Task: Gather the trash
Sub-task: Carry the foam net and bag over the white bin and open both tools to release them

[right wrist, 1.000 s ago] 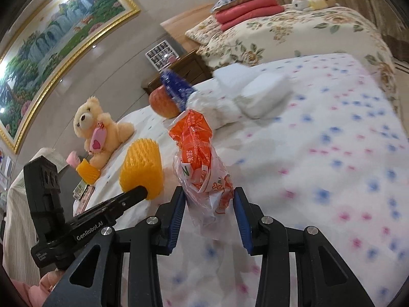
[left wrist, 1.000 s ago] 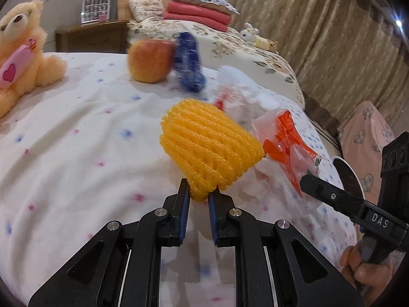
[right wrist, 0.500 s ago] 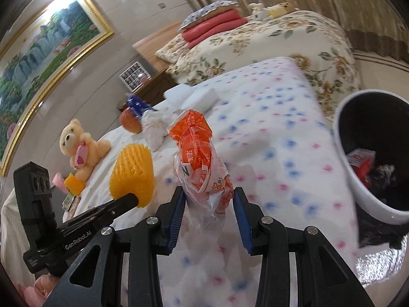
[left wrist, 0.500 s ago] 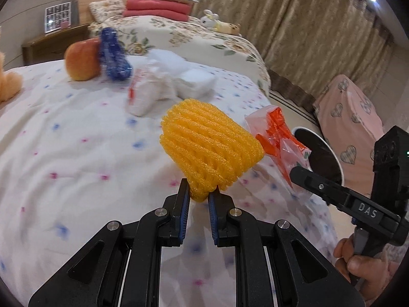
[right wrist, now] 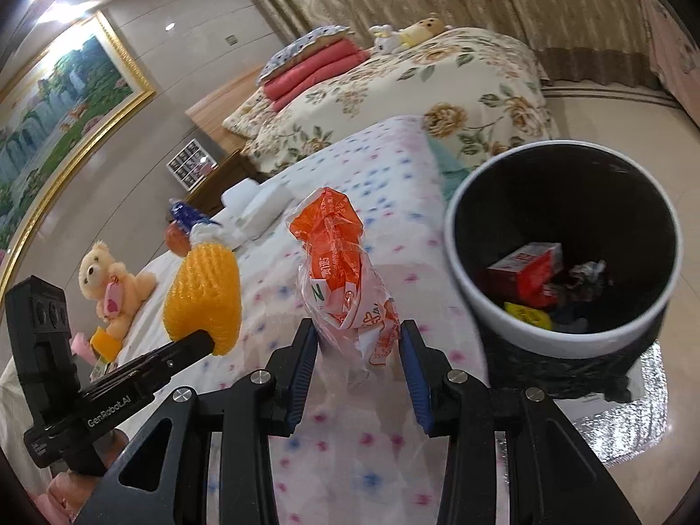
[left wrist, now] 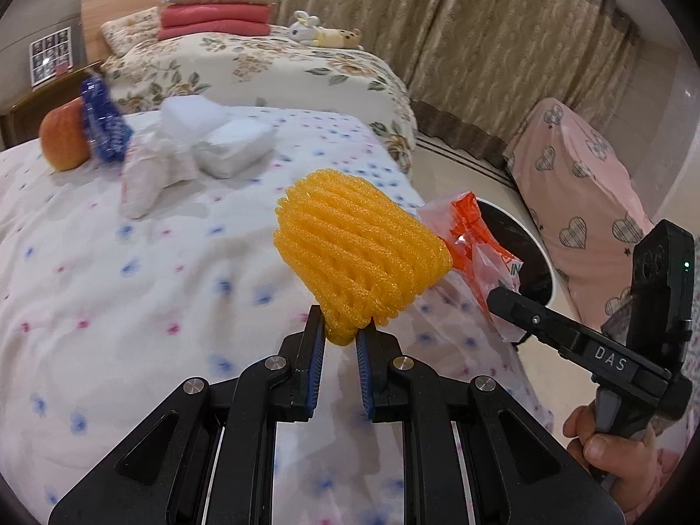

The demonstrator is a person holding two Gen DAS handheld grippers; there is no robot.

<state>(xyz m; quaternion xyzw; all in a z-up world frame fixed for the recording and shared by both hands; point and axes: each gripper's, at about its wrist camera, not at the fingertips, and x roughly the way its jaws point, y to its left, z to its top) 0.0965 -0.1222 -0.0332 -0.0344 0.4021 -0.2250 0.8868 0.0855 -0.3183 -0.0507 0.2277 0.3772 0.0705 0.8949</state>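
Trash in transit: left tongs (left wrist: 340,336) pinch the yellow foam fruit net (left wrist: 358,262) by its lower tip, right tongs (right wrist: 355,341) pinch a crumpled orange-and-clear plastic wrapper (right wrist: 345,271), both held above the bed edge near the white bin (right wrist: 564,337), which already holds a red carton and scraps.

Left to collect, by judgement: white tissue wads (left wrist: 205,140) and a blue wrapper (left wrist: 103,120) beside an apple (left wrist: 61,138).

Setting: bedroom; bed (left wrist: 109,262) with a dotted quilt, second floral bed, curtains, framed landscape painting.
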